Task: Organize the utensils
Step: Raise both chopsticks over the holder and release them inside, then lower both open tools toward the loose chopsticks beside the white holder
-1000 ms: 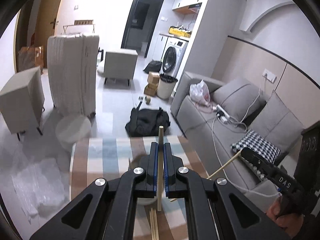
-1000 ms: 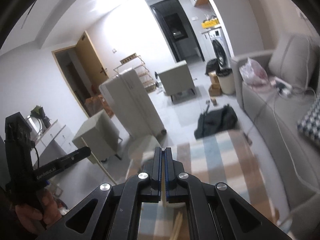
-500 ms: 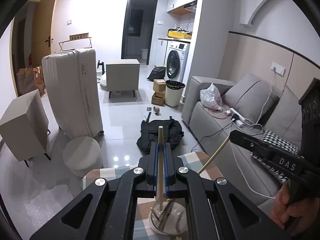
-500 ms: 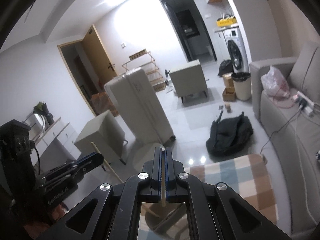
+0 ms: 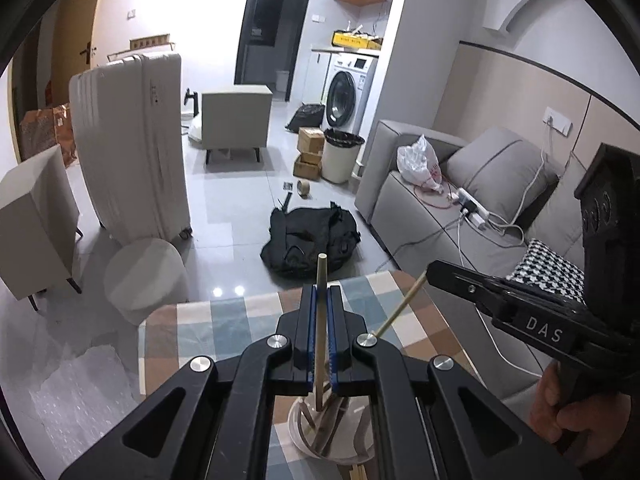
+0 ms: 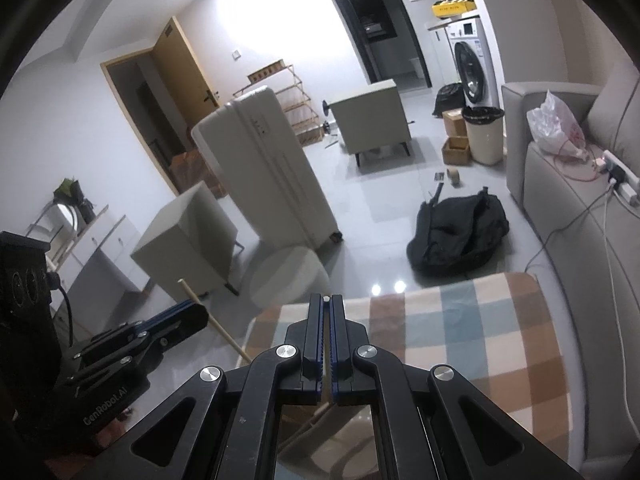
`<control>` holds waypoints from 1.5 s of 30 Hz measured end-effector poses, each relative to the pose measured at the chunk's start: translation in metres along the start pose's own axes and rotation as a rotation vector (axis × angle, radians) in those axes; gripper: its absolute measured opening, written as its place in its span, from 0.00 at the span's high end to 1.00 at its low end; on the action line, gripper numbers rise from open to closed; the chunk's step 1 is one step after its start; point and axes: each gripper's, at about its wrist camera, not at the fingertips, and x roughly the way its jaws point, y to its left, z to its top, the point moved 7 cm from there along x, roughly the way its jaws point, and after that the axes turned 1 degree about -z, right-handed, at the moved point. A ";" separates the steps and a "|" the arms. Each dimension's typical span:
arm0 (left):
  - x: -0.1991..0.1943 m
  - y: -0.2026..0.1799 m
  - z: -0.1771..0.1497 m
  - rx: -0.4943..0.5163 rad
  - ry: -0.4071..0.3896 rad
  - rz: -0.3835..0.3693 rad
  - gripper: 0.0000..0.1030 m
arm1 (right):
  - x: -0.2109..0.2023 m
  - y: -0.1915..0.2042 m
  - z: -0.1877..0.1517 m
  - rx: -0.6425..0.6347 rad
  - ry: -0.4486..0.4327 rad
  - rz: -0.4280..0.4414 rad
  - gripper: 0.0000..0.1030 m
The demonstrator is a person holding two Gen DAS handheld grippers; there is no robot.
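Both grippers clamped on chopsticks above the counter [image 5: 208,320].
I hold the left gripper [image 5: 320,300] clamped on one chopstick [image 5: 320,320] over the white holder [image 5: 352,448]; the right gripper [image 6: 326,312] clamps a second chopstick [image 6: 326,300] near the counter's far edge.

Chopstick [image 5: 320,320] in left hand-held gripper [image 5: 321,292]

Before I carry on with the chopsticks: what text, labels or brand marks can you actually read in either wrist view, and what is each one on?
"DAS": white letters on the side of the right gripper, left wrist view.
"GenRobot.AI": pale lettering on the body of the left gripper, right wrist view.
Yellow box above the washing machine: dark print, too small to read.
Red print on the plastic bag on the sofa: unreadable.
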 end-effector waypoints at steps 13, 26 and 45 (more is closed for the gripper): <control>-0.031 0.004 0.001 -0.028 0.035 0.044 0.71 | -0.032 -0.007 0.003 0.037 -0.030 -0.026 0.82; -0.090 -0.010 -0.017 -0.056 -0.051 0.135 0.47 | -0.106 0.000 -0.036 0.046 -0.113 -0.030 0.56; -0.106 -0.021 -0.083 -0.061 -0.084 0.211 0.08 | -0.153 0.009 -0.137 -0.019 -0.127 -0.031 0.20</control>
